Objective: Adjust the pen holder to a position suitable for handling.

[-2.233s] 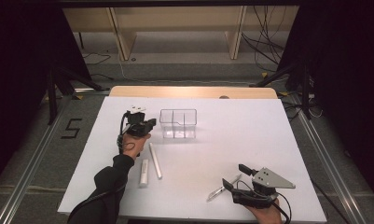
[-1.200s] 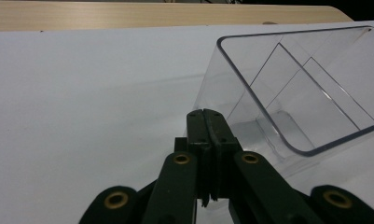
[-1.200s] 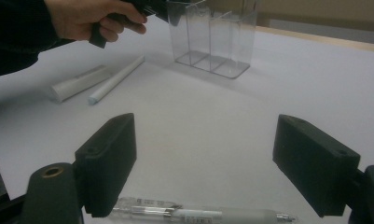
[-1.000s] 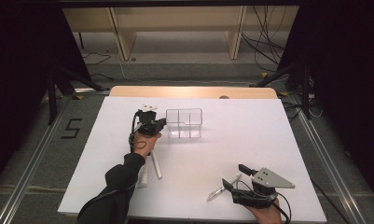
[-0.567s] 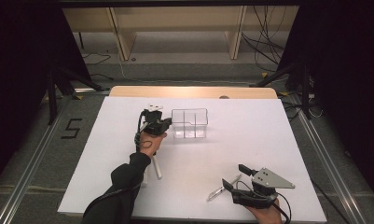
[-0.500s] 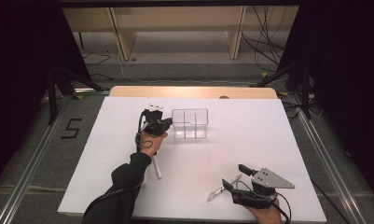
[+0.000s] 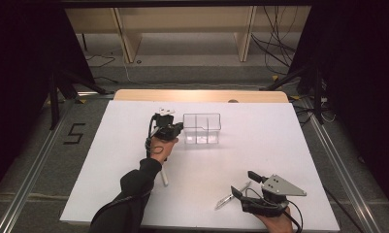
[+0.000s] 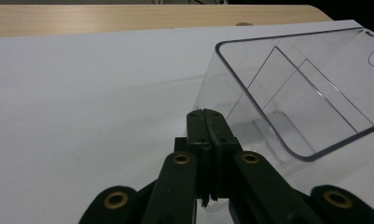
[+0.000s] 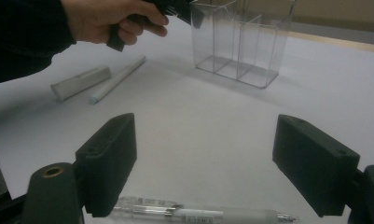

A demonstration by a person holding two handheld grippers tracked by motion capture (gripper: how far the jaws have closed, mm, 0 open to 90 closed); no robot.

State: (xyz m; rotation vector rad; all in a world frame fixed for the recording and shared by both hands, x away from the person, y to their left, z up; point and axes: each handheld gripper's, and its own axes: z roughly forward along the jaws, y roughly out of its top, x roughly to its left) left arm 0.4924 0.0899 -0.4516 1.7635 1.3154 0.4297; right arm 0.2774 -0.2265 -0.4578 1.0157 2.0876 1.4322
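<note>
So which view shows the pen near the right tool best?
The right gripper view: the pen lies close below the open right tool, its clear barrel and tip plain. The high view shows it as a small pale sliver beside that tool. The left gripper view faces the clear organizer.

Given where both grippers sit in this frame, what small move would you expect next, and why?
Probably the right gripper lowers and shuts on the pen. Its jaws stand wide open on either side of the pen lying on the white table. Meanwhile the left gripper, jaws together, is at the near wall of the clear organizer, seemingly positioning it to receive items.
</note>
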